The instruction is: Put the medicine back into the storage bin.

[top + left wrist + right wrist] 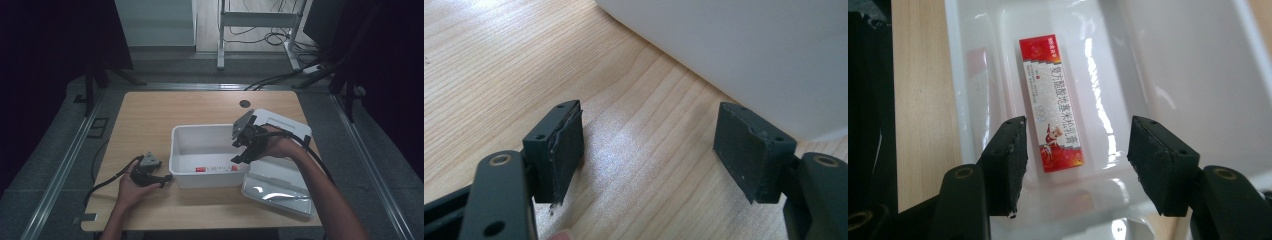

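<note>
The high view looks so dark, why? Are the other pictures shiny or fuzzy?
High view: dim, black at the sides, white tub palest. Right gripper view: bright, glare streaks on the tub floor beside the red-and-white box. Left gripper view: soft sheen on the wooden table, jaws sharp.

- The left tool (165, 178) lies low in the left hand (131, 187), jaws wide apart with nothing between them.
- The right tool (239, 159), in the right hand (276, 146), is raised and tilts downward, jaws spread, gripping nothing.
</note>
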A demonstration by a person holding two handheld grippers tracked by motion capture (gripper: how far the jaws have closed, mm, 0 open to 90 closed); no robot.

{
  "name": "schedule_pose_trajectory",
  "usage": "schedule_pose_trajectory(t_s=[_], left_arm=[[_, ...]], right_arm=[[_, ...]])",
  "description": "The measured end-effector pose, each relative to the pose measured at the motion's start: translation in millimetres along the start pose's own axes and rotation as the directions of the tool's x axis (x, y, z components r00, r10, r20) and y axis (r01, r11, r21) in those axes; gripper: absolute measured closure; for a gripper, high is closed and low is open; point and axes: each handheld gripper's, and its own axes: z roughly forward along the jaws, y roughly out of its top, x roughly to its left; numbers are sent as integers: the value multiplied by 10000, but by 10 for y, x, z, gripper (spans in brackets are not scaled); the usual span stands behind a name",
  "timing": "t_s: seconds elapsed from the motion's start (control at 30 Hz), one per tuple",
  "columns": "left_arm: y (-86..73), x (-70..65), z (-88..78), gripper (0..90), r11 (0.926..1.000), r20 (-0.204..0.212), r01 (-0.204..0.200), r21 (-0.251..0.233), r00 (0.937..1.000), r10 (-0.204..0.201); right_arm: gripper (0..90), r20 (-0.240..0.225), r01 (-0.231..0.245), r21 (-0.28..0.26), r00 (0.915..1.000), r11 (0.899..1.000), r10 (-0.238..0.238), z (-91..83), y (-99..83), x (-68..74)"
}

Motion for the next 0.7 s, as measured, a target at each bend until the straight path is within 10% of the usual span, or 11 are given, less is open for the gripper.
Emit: schedule_pose_trajectory(t_s=[0.7], left_arm=[[1, -2, 0, 281, 10000, -2, 69, -1, 10000, -69]], right_arm=[[394, 1116, -800, -789, 9898, 9937, 886, -473, -484, 133]])
